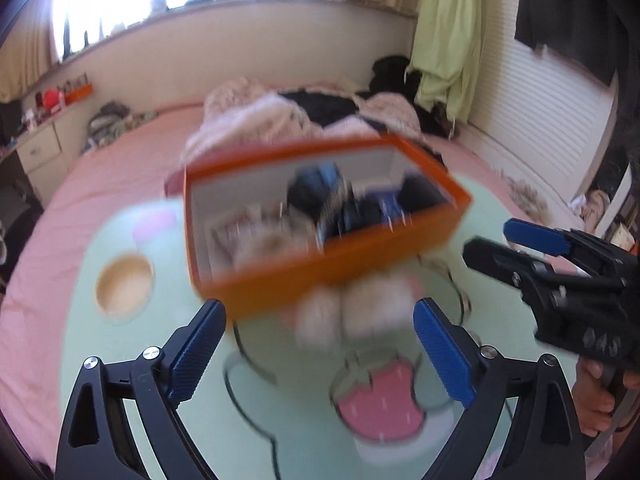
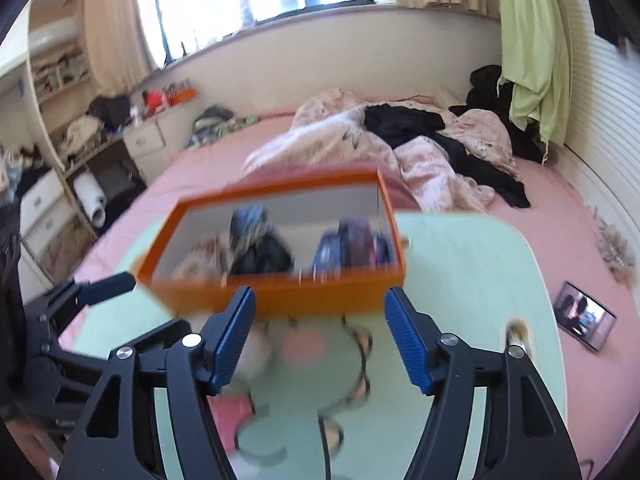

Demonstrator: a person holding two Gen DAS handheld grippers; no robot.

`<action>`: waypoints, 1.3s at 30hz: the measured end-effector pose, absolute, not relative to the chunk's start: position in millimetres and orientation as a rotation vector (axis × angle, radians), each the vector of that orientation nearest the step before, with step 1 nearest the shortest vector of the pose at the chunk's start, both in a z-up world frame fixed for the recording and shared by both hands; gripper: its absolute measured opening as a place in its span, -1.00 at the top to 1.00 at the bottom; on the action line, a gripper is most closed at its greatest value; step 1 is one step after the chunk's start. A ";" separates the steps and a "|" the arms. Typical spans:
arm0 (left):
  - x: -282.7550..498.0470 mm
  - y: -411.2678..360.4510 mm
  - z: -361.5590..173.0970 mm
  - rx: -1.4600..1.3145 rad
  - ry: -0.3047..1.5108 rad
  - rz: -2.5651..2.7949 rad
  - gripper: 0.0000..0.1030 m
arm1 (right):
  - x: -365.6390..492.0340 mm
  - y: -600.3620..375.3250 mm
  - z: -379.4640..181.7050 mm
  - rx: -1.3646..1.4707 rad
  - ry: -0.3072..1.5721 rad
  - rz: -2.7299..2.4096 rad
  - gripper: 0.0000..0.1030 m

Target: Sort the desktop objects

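An orange box [image 1: 320,216] is seen on a pale green table [image 1: 280,420] set over a pink bed [image 1: 100,184]; dark and blue items, too blurred to be named, lie inside it. Both views are smeared by motion. The left claw [image 1: 320,356] is released, with nothing gripped between its blue pads, and the box sits just beyond its tips. The right claw [image 2: 320,336] is likewise released and empty, the near wall of the box lying just ahead of it. A round cream item [image 1: 125,285] and a pink-capped thing [image 1: 154,222] are seen on the table beside the box, and a phone [image 2: 584,320] rests on the bed off the table's edge.

The step in hand is judged to be the fetching of a further item. It would be done well if one claw were steadied until the view clears, centred over a single loose item, and closed only once the pads flank it squarely. The box should be left undisturbed.
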State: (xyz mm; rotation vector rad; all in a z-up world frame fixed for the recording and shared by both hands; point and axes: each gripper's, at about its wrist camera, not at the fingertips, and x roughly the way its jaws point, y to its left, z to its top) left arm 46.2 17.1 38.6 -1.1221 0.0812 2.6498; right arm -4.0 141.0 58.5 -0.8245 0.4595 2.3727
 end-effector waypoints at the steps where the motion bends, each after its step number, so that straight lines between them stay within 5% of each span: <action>1: 49.4 17.9 31.5 -1.144 0.096 2.643 -0.85 | -1.7 135.1 53.7 -0.842 0.443 2.363 -0.34; 9: 50.6 4.6 -8.5 -1.303 0.096 2.700 -1.00 | 8.9 123.1 4.9 -1.002 0.459 2.286 -0.34; 12: 52.8 6.6 -9.7 -1.279 0.126 2.709 -1.00 | 8.4 122.9 -12.9 -1.010 0.385 2.254 -0.77; 16: 53.2 6.1 -9.2 -1.277 0.125 2.709 -1.00 | 5.9 131.3 -25.3 -1.026 0.394 2.227 -0.99; 39: 53.5 4.2 -9.7 -1.277 0.124 2.708 -1.00 | 1.5 135.3 -31.7 -1.029 0.386 2.229 -0.99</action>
